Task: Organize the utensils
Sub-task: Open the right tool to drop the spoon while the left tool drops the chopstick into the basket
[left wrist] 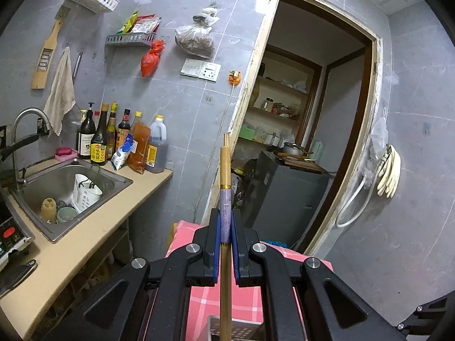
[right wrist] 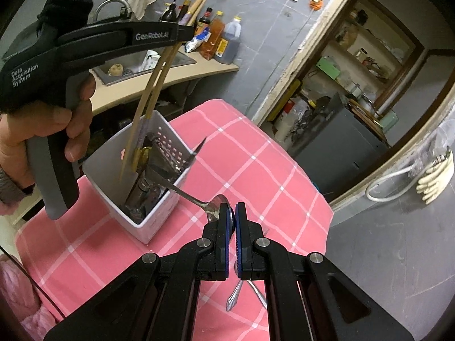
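Note:
My left gripper (left wrist: 226,221) is shut on a pair of wooden chopsticks (left wrist: 225,170) with a purple band, held upright. In the right wrist view the chopsticks (right wrist: 153,91) hang tip-down over a white perforated utensil holder (right wrist: 159,213) on the pink checked tablecloth (right wrist: 256,170). The holder has a knife and other utensils inside. My right gripper (right wrist: 234,213) is shut on a metal spoon (right wrist: 210,206), gripped at the bowl, its handle pointing into the holder. Two more metal utensils (right wrist: 239,295) lie on the cloth under the right gripper.
A counter (left wrist: 85,241) with a steel sink (left wrist: 71,187) and sauce bottles (left wrist: 119,139) stands left of the table. An open doorway (left wrist: 312,113) with a dark cabinet (left wrist: 284,199) is behind. The table's far edge (right wrist: 284,153) drops to the floor.

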A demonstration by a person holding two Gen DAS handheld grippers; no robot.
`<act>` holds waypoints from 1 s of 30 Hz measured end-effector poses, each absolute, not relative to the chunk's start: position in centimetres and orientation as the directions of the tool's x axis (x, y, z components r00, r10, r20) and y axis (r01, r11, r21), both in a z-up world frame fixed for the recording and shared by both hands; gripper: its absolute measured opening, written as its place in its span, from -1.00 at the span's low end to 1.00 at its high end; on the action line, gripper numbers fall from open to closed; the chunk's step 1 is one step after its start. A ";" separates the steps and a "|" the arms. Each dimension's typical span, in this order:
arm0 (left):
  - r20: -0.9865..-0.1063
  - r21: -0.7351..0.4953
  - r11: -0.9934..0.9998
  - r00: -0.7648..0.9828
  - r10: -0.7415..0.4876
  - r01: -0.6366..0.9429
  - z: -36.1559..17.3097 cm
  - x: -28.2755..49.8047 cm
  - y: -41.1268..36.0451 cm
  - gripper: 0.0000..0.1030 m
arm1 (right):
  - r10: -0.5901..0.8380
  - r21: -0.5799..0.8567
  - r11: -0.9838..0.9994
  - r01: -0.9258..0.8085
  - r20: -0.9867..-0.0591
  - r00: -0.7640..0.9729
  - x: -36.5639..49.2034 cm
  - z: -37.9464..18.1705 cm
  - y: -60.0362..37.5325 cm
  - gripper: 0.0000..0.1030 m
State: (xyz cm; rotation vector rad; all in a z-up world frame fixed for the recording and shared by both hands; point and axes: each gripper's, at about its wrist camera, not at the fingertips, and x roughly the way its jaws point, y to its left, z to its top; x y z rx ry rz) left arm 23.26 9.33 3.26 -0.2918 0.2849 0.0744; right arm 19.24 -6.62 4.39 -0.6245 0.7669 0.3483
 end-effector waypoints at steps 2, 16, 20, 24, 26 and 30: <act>-0.291 -0.272 0.956 0.956 0.024 -0.107 2.9 23.1 9.4 -0.87 | 0.072 -0.395 0.760 -0.516 -0.738 0.671 19.3 4.3 -6.3 -0.93; -0.321 -0.299 0.953 0.946 -0.054 -0.047 2.0 21.1 11.1 -0.86 | 0.156 -0.306 0.786 -0.537 -0.742 0.652 20.6 4.4 -4.8 -0.91; -0.311 -0.302 0.952 0.949 -0.047 -0.051 2.1 20.8 11.3 -0.85 | 0.183 -0.278 0.798 -0.534 -0.733 0.655 21.5 4.4 -5.0 -0.91; -0.284 -0.286 0.957 0.958 -0.032 -0.053 2.6 20.9 11.2 -0.86 | 0.185 -0.296 0.788 -0.540 -0.722 0.666 21.6 4.5 -4.5 -0.90; -0.270 -0.285 0.957 0.962 -0.029 -0.051 2.9 21.1 11.2 -0.86 | 0.173 -0.324 0.777 -0.540 -0.715 0.678 21.6 4.7 -4.2 -0.90; -0.265 -0.289 0.957 0.963 -0.041 -0.038 2.9 21.3 11.2 -0.86 | 0.185 -0.317 0.776 -0.546 -0.712 0.677 21.9 5.5 -4.0 -0.90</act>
